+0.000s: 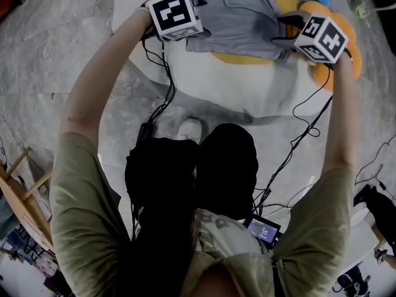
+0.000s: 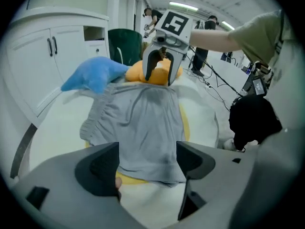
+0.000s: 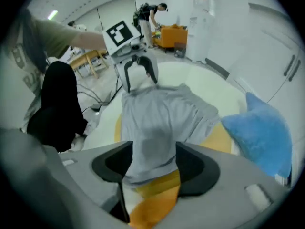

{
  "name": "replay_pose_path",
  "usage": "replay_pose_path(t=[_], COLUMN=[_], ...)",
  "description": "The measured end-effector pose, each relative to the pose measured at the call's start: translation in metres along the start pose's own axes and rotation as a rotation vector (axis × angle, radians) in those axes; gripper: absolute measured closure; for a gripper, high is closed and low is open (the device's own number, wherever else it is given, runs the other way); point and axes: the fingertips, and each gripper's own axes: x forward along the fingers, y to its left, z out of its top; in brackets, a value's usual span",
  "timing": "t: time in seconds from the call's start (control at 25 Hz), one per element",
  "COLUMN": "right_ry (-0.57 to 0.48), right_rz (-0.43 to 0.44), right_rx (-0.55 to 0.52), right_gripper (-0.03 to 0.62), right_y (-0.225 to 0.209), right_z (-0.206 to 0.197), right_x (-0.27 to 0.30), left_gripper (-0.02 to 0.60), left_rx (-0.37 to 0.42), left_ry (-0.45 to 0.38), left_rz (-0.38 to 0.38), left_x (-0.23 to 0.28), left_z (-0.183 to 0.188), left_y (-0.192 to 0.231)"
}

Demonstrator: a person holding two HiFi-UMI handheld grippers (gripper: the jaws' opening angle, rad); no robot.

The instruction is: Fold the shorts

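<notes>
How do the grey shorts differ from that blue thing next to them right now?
The shorts are grey; the blue thing is bright blue. The shorts lie spread fairly flat on the yellow cushion; the blue thing sits bunched and puffy off to one side. Both look soft.

The shorts [image 1: 238,17] lie on a cushion [image 1: 247,59] on the table [image 1: 235,90], between the left gripper [image 2: 147,159] and right gripper [image 3: 148,161]. A toy [image 2: 95,75] lies behind.
</notes>
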Motion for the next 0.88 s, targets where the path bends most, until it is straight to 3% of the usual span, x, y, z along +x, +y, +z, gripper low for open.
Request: replay_pose_path(t=[0.12, 0.24, 0.28, 0.32, 0.44, 0.6, 0.76, 0.88], right_ry=[-0.066, -0.052, -0.042, -0.024, 0.019, -0.033, -0.046, -0.173], right_rz=[-0.031, 0.014, 0.035, 0.046, 0.032, 0.035, 0.045, 0.016], right_rx=[0.01, 0.051, 0.071, 0.087, 0.133, 0.198, 0.204, 0.201], right_gripper=[0.321, 0.311, 0.2, 0.187, 0.184, 0.183, 0.183, 0.183], right_y=[-0.034, -0.052, -0.055, -0.059, -0.08, -0.093, -0.089, -0.08], right_z=[0.037, 0.053, 0.053, 0.049, 0.034, 0.034, 0.038, 0.047], right_x=[-0.002, 0.02, 0.029, 0.037, 0.05, 0.051, 0.047, 0.027], left_gripper=[0.216, 0.192, 0.184, 0.179, 0.172, 0.172, 0.172, 0.172], left_rx=[-0.007, -0.049, -0.069, -0.087, -0.134, -0.214, -0.218, -0.202], left_ry=[-0.07, -0.079, -0.079, -0.074, -0.049, -0.091, -0.115, -0.209], left_rz=[-0.002, -0.055, -0.076, -0.095, -0.1, -0.069, -0.075, -0.051], left_x=[-0.004, 0.01, 0.016, 0.021, 0.033, 0.038, 0.032, 0.004], left_z=[0.025, 0.036, 0.036, 0.033, 0.02, 0.017, 0.019, 0.028], left_y=[0.026, 0.044, 0.046, 0.049, 0.062, 0.08, 0.078, 0.066])
